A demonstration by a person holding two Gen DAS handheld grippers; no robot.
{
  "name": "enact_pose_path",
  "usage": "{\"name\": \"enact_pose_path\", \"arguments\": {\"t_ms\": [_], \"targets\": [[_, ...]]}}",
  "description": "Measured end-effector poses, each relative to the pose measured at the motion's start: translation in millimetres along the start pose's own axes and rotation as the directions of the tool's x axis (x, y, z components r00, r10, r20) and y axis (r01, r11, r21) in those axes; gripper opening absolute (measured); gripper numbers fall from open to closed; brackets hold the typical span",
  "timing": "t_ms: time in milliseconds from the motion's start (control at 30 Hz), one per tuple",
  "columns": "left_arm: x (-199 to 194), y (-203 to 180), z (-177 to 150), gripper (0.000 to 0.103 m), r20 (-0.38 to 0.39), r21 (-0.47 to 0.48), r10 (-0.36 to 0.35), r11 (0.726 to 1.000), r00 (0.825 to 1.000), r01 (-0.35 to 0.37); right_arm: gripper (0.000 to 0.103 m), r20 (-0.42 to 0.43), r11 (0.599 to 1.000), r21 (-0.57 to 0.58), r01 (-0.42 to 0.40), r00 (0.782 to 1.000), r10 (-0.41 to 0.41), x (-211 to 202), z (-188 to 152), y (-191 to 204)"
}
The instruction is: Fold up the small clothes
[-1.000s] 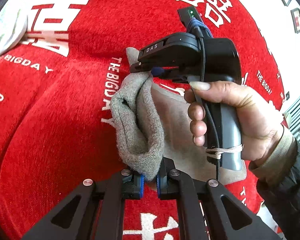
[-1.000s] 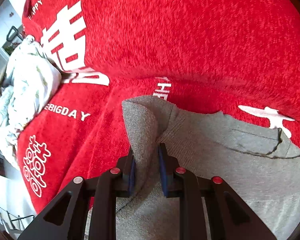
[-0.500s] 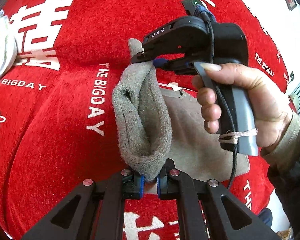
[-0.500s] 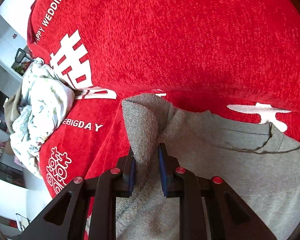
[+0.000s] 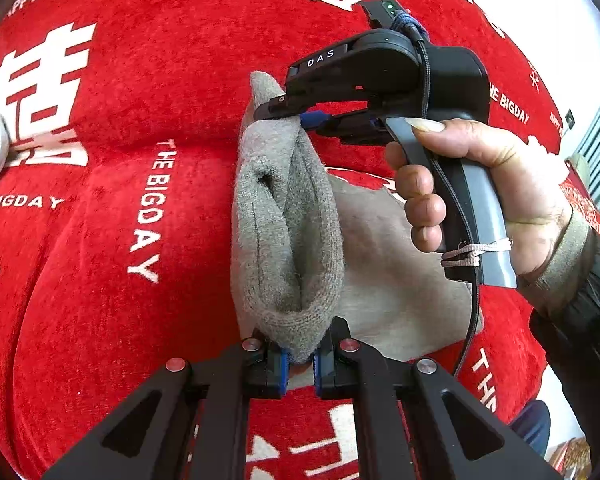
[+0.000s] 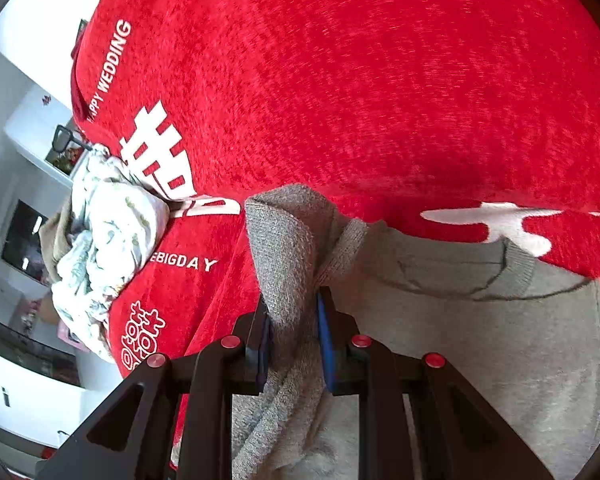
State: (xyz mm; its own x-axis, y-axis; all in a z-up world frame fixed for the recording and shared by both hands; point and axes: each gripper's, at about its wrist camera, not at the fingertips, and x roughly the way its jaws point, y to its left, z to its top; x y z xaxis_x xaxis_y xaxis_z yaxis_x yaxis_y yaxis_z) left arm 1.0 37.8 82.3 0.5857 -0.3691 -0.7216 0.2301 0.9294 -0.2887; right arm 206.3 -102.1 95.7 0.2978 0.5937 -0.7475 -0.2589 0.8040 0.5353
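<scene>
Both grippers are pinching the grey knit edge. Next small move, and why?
Probably carry the lifted edge across over the flat part and lay it down. The left gripper and right gripper each clamp one end of the small grey knit garment, its edge raised in a fold above the red wedding-print blanket, while the rest lies flat.

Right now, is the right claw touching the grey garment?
Touching. In the right wrist view, the right claw is shut on a raised fold of the grey garment, with cloth pressed between both blue pads. The left wrist view shows it pinching the fold's far end.
</scene>
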Motion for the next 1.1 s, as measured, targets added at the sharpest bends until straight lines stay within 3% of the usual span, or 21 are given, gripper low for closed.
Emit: {"name": "enact_pose_path", "arguments": {"t_ms": [633, 1100], "targets": [[26.0, -58.8, 5.9, 0.009, -0.065, 0.112, 0.033, 0.993, 0.997, -0.026, 0.023, 0.041, 0.997, 0.071, -0.033, 0.999, 0.03, -39.2, -9.0, -57.8], [37.5, -81.1, 8.8, 0.009, -0.088, 0.147, 0.031, 0.989, 0.996, -0.017, 0.023, 0.061, 0.995, 0.081, -0.052, 0.997, 0.047, -56.6, -13.0, -82.3]]}}
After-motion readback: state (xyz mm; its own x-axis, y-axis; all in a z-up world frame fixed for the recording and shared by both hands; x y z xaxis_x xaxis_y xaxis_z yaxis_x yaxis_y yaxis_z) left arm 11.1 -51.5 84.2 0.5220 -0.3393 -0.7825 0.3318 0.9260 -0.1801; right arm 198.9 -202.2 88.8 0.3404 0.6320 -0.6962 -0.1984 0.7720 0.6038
